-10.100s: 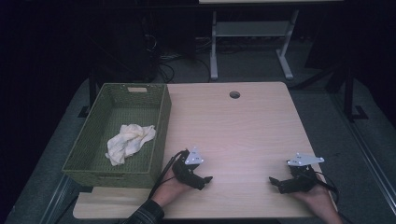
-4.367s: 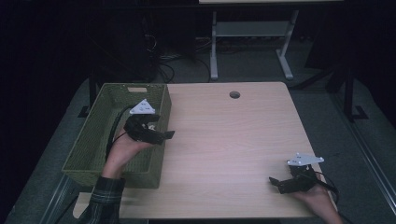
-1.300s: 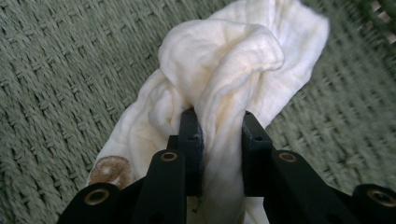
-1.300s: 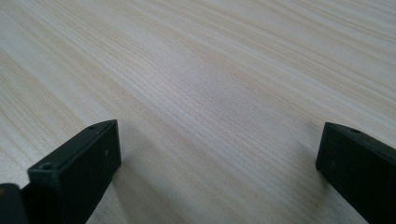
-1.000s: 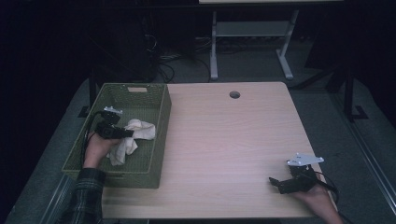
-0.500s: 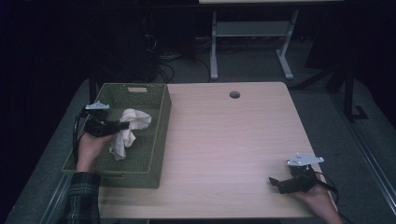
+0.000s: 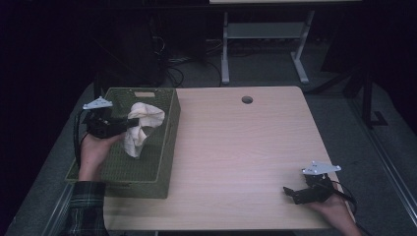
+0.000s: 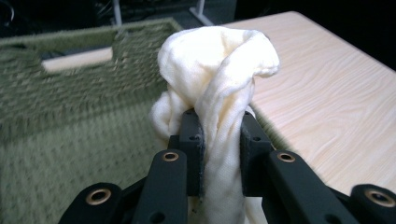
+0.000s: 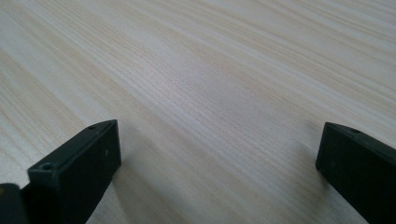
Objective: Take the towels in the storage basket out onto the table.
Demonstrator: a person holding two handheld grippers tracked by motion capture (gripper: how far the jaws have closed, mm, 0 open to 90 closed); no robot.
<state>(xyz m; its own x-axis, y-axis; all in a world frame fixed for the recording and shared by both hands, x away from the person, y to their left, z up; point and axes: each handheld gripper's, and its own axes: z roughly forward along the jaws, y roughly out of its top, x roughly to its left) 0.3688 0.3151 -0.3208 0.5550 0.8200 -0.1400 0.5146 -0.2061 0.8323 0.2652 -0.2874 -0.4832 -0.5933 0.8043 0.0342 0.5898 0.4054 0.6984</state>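
So there's one green basket (image 7: pixel 147 167) on the left side of the table (image 7: pixel 246 147) and one cream cloth (image 7: pixel 140 125). The left gripper (image 7: pixel 129 125) is clamped tight on that cloth, holding it up above the basket. Over at the near right, the right gripper (image 7: pixel 291 192) sits on the table, jaws wide apart, holding nothing.

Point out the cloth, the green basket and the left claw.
cloth (image 8: pixel 219 60), left gripper view, bunched top fold.
green basket (image 7: pixel 147 174), high view, near wall.
left claw (image 8: pixel 222 154), left gripper view, between its jaws.
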